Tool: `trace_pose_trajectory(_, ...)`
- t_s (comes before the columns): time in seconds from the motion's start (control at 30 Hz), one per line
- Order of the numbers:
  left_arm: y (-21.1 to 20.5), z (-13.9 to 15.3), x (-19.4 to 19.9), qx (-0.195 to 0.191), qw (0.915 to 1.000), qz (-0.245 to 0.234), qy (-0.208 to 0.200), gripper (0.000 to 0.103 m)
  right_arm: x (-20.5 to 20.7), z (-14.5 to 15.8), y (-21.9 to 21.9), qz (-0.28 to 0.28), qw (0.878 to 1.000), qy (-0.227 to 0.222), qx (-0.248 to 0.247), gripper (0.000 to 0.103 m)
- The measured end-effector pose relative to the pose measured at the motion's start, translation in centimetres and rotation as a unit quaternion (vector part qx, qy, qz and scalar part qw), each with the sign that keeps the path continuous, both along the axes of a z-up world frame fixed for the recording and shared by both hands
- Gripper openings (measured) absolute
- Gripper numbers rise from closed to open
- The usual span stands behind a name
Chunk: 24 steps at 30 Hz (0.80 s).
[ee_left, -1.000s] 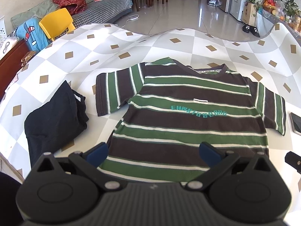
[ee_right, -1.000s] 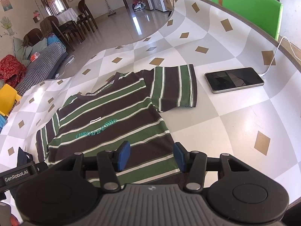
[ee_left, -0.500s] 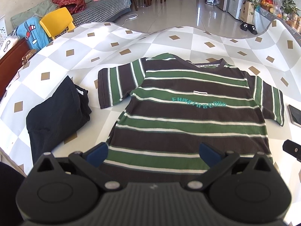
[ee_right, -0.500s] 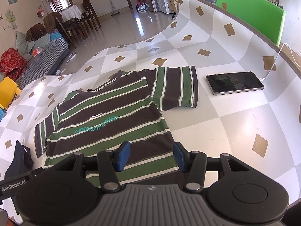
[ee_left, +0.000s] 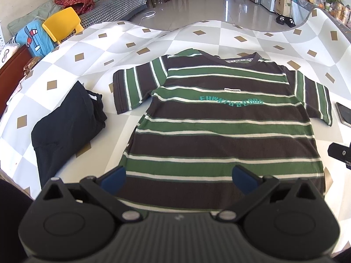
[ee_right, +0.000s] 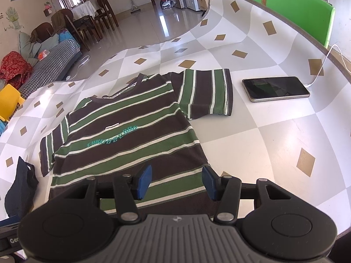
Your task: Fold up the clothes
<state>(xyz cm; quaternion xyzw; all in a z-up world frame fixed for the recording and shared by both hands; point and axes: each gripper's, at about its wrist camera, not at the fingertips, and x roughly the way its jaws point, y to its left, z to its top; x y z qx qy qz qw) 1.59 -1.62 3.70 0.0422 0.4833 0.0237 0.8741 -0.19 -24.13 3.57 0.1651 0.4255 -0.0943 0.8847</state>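
A brown, green and white striped T-shirt [ee_left: 221, 118] [ee_right: 131, 135] lies flat and face up on the checked table cover [ee_left: 109, 50], collar at the far side, both sleeves spread out. My left gripper [ee_left: 178, 178] hovers over the shirt's near hem, wide open, nothing between its blue pads. My right gripper [ee_right: 176, 182] stands open over the hem's right corner, partly spread, with only cloth showing below the gap. Part of the right gripper's body [ee_left: 341, 153] shows at the right edge of the left wrist view.
A dark folded garment [ee_left: 65, 127] [ee_right: 19, 184] lies left of the shirt. A phone [ee_right: 276, 88] on a white cable [ee_right: 322, 65] lies right of the right sleeve. A green chair back [ee_right: 294, 11] stands beyond the table's right edge, a yellow chair [ee_left: 61, 24] beyond the far left.
The left gripper's view has drawn back slightly toward the hem, so more of the shirt's lower edge shows. The shirt, phone and dark garment have not moved. Both grippers' jaws stay as they were.
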Motion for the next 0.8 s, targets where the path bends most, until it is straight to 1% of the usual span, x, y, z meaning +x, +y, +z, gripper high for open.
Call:
trace_pose_trajectory(0.33,0.0,-1.6,-1.2,0.010,0.9996,-0.012,0.024,0.103,-0.4,-1.5,0.4,0.000,0.999,0.031,-0.007,0.049)
trace_pose_trajectory(0.8,0.5,-2.1,-2.4,0.016,0.9994,-0.015,0.026,0.103,-1.7,-2.5,1.3,0.011,0.999,0.045,-0.026,0.049)
